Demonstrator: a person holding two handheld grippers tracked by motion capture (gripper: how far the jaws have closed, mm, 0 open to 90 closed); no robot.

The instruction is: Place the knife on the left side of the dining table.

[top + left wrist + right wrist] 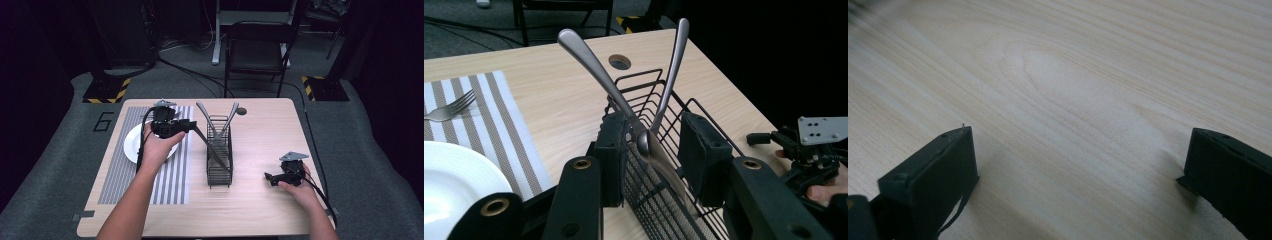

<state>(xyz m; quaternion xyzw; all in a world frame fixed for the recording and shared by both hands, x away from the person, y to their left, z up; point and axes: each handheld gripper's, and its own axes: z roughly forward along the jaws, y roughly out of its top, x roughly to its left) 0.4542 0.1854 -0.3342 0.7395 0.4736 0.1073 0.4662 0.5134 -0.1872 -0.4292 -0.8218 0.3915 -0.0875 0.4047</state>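
Observation:
A black wire basket (220,176) stands upright on the table's middle. Two metal utensils (202,112) (231,114) lean apart in it like a V, their handles (594,62) (674,65) crossing low at the far end. A knife (212,150) slants from my left gripper (192,125) down into the basket. In the left gripper view the knife (669,175) runs between the wide-apart pads (611,160) without clearly touching either; the left gripper (653,125) is open. My right gripper (270,178) rests low at the table's right, open (1080,150) over bare wood.
A white plate (131,146) lies on a striped placemat (175,175) at the left, under my left hand. A fork (449,107) lies on the mat beyond the plate. The table has a round hole (242,111) behind the basket. A chair (255,50) stands past the far edge.

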